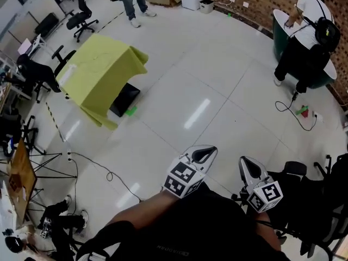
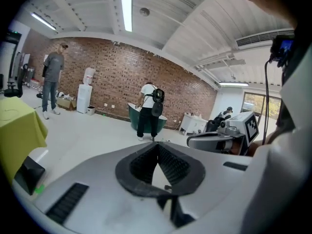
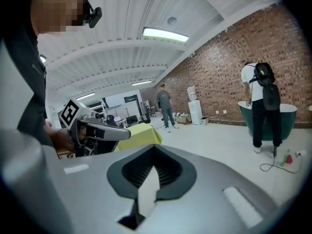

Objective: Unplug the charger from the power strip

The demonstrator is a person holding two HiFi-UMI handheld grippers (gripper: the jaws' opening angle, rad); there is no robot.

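No charger or power strip shows clearly in any view. Both grippers are held close to the person's body, over the pale floor. In the head view my left gripper [image 1: 205, 152] and my right gripper [image 1: 246, 163] point away from the body, side by side. In the left gripper view the left gripper [image 2: 157, 147] has its jaws met at the tips, nothing between them. The right gripper [image 3: 155, 150] in its own view is shut and empty too. Each gripper view also catches the other gripper: the right gripper [image 2: 219, 139] and the left gripper [image 3: 97, 130].
A table under a yellow cloth [image 1: 100, 72] stands at the left, a black box [image 1: 124, 99] beside it. A person [image 1: 304, 42] bends over a green tub at the right, with a cable [image 1: 296, 110] on the floor nearby. Office chairs [image 1: 81, 18], tripods and a floor cable [image 1: 103, 173] line the left.
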